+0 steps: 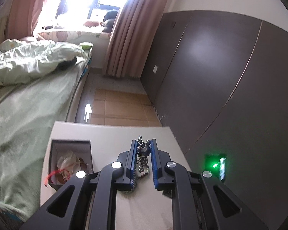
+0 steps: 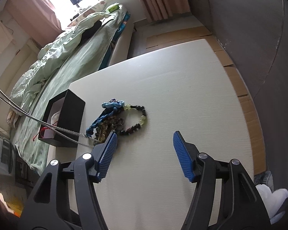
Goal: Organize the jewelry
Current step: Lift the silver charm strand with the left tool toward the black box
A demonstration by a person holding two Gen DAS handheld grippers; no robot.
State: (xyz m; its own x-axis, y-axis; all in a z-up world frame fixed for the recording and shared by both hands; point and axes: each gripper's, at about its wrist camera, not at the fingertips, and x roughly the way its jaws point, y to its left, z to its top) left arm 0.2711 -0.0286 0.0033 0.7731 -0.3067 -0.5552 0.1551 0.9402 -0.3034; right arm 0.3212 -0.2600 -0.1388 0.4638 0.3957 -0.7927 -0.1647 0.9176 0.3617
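My left gripper (image 1: 143, 140) is shut on a silver chain necklace (image 1: 143, 151) with a dark faceted bead, held above the white table (image 1: 109, 132). The chain hangs down between the blue pads. In the right wrist view that silver chain (image 2: 48, 125) stretches taut from the upper left down to a jewelry pile. The pile holds a blue braided cord (image 2: 113, 104) and a dark and yellow bead bracelet (image 2: 142, 115). My right gripper (image 2: 145, 134) stands open just above the table with nothing between its pads; the pile lies beyond its left finger. A black open box (image 1: 71, 141) (image 2: 73, 111) holds other pieces.
A bed with green bedding (image 1: 19, 105) runs along the table's left side. A dark wardrobe (image 1: 220, 76) stands on the right. A device with a green light (image 1: 215, 164) sits at the table's right edge. Cardboard (image 2: 245, 103) covers the floor beyond.
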